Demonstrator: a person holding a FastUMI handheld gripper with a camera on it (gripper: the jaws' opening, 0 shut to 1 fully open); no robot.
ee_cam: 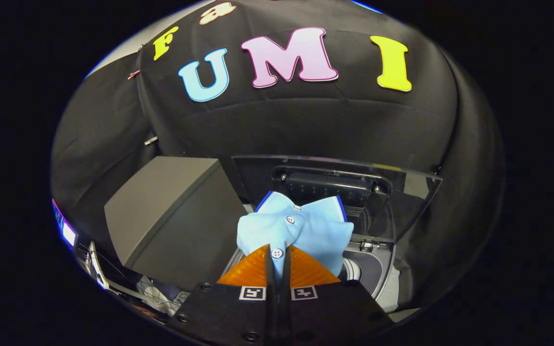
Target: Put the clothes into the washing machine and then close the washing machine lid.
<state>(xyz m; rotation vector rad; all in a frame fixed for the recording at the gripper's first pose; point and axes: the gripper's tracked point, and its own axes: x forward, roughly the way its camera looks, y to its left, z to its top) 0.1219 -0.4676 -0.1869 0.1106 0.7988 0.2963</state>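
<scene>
Gripper view | tool [277,253] clamps blue shirt [301,230] | over open washing machine [378,269]

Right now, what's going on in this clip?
The hand-held gripper has its orange fingers pinched on a light blue shirt, holding it by the button placket. The shirt hangs over the open washer, whose drum opening shows just past the fabric. The lid stands raised behind it. A grey box sits beside the washer. The shirt is not in the drum yet, and the lid is yet to be shut.
</scene>
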